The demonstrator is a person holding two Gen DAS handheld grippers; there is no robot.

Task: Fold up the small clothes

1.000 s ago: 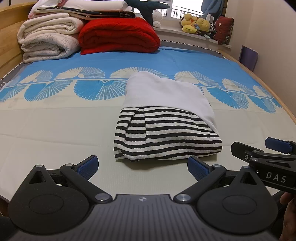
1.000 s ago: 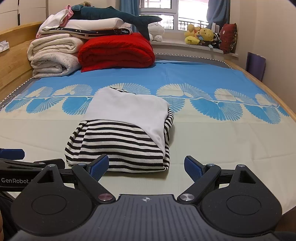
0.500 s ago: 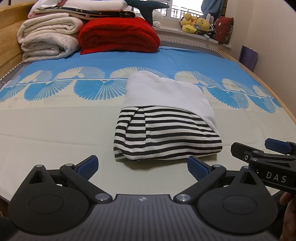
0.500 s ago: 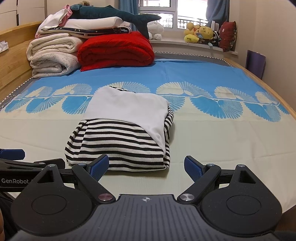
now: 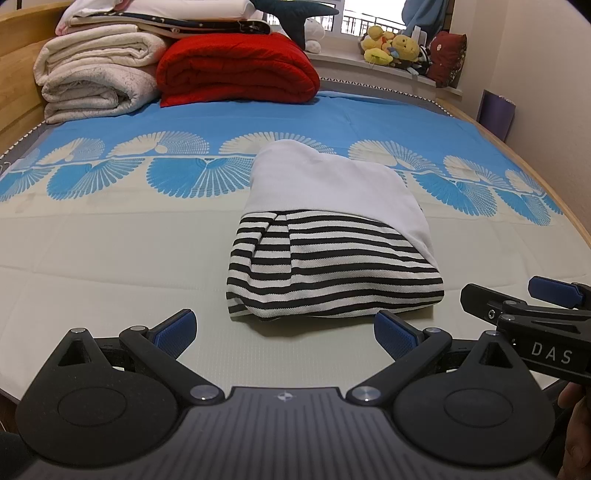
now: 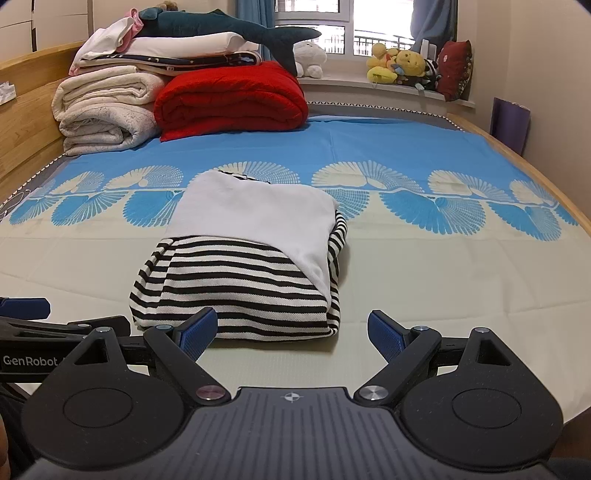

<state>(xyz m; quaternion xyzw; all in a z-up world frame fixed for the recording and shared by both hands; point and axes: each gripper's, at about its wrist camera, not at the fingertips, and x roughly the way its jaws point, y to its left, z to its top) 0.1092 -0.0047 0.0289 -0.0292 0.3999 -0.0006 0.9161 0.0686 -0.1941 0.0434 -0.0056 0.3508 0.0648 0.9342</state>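
Now folded striped garment [image 5: 332, 266], both tools [image 5: 284, 328] [image 6: 291, 328] spread

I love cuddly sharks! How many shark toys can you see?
1. The shark toy lies on top of the folded bedding stack at the bed's far left. Others could be hidden behind the pile.

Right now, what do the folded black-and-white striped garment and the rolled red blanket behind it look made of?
Folded black-and-white striped garment: looks like a matte cotton-type knit; a fine pique-like grain shows in the stripes, with a smoother plain white panel on top. Fibre itself can't be confirmed.

Rolled red blanket: looks like a thick, padded quilted textile, matte, with puffy rounded folds and a faint stitched surface texture.
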